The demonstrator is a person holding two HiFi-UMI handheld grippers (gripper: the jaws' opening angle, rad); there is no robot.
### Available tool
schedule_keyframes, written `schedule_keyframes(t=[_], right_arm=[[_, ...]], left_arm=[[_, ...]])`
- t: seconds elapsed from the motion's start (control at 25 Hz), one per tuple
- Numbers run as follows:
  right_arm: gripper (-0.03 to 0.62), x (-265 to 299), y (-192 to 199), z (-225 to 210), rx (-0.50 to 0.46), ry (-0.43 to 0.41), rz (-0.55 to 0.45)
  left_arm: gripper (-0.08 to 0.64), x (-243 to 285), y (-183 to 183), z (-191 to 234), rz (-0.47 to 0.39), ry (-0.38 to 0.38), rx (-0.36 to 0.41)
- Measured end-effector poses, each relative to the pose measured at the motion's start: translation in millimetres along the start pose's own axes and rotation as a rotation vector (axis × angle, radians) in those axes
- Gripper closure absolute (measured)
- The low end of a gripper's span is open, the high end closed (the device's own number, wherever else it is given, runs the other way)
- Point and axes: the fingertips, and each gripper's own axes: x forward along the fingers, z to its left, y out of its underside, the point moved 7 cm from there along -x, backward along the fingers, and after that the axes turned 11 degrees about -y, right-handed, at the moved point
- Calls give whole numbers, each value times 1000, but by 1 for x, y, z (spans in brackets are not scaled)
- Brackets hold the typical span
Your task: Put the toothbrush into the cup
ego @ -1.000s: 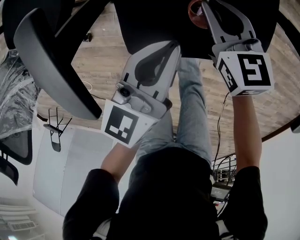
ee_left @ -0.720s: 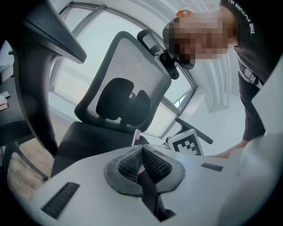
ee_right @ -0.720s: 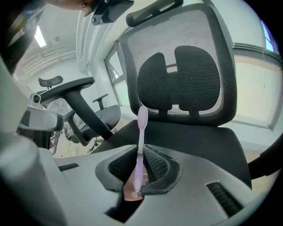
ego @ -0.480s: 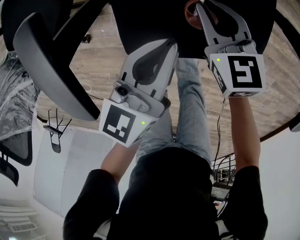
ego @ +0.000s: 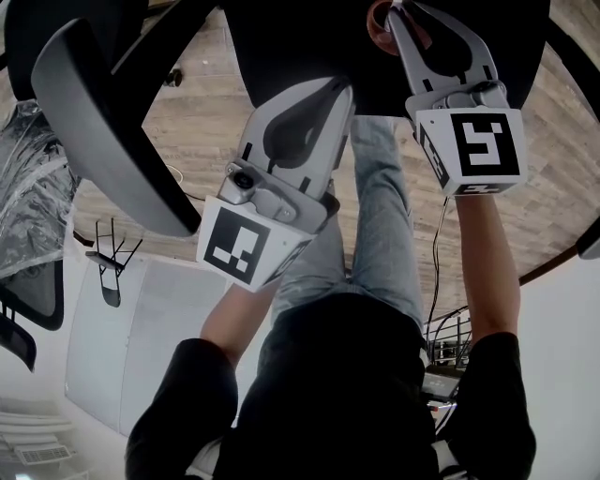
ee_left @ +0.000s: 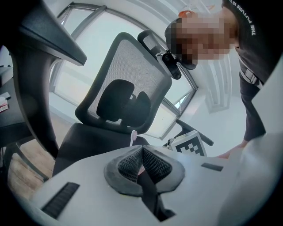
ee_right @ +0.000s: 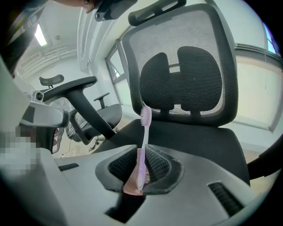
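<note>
A lilac toothbrush (ee_right: 143,141) stands upright, bristles up, pinched between the pads of my right gripper (ee_right: 141,152), which is shut on its handle. A brown glittery cup (ee_right: 129,187) shows just below and behind the handle's lower end; I cannot tell whether the brush reaches inside it. In the head view the cup (ego: 378,23) sits beside the right gripper (ego: 408,11) at the top edge. My left gripper (ee_left: 141,149) has its jaws together with nothing clearly held. Past them I see the toothbrush head (ee_left: 133,136). The left gripper (ego: 333,89) is lower and to the left in the head view.
A black office chair with a mesh back (ee_right: 185,66) and dark seat (ee_right: 199,141) stands right ahead of both grippers. A second chair's armrest (ego: 103,131) crosses the upper left. Wooden floor (ego: 206,122) and the person's legs (ego: 375,234) lie below.
The right gripper has shifted slightly left and up in the head view, still with the toothbrush. The left gripper has barely moved.
</note>
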Motion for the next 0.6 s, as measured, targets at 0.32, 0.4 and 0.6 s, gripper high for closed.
schedule_keyframes(t=[0.32, 0.4, 0.6], right_arm=[[543, -24, -17, 6, -21, -20, 16], [543, -35, -24, 11, -26, -24, 20], [543, -62, -56, 27, -67, -21, 4]], left_arm=[[540, -5, -25, -13, -31, 3, 33], [540, -9, -36, -20, -44, 9, 46], [540, -27, -72, -36, -101, 24, 81]])
